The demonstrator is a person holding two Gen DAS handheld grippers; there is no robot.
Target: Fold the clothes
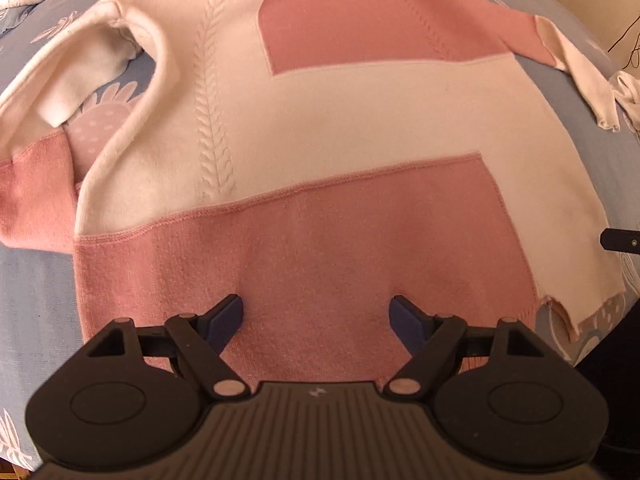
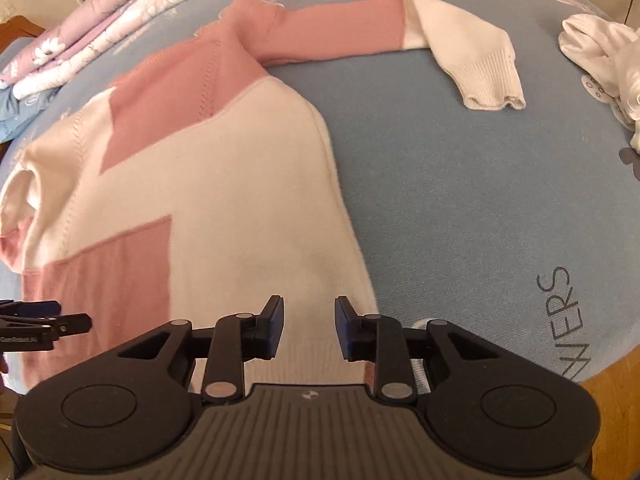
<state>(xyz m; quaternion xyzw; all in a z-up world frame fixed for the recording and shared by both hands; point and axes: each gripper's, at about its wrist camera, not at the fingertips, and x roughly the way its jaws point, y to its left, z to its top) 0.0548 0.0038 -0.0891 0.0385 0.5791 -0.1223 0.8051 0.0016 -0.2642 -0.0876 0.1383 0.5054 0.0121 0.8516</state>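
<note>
— Garment?
— Pink and cream colour-block knitted sweater (image 1: 304, 120), spread flat on a pale blue bedsheet with white printed motifs (image 2: 460, 184). Cable-stitch column down the cream panel. Hem nearest both cameras, collar end farthest.

— Sleeves?
— Pink-and-cream sleeve with ribbed cuff (image 2: 460, 48) stretched straight out to the side on the sheet, lying clear of the body. Opposite cream-and-pink sleeve (image 1: 48, 92) bent back beside the body, cuff doubled under.

— Left tool?
— Left gripper (image 1: 318, 320) poised over the pink lower panel, pointing steeply down. Dark blue pads (image 1: 228, 320) spread wide apart. Released; nothing between them but the cloth lying below.

— Right tool?
— Right gripper (image 2: 310, 326) above the cream hem corner. Gap narrower than on the left, with ribbed hem seen through it. Pads not pressing on the fabric, so released. Whether the tips touch the knit: cannot tell.

— Both visible to each other?
— Tip of the right one at the edge of the left view; left one at the left edge of the right view, over the pink panel.

— Surroundings?
— Folded lilac floral quilt (image 2: 100, 36) at the far side of the bed. Crumpled white cloth (image 2: 600, 52) on the sheet beyond the outstretched cuff, well apart from the sweater. Dark printed lettering (image 2: 568, 320) on the sheet near the right edge.
</note>
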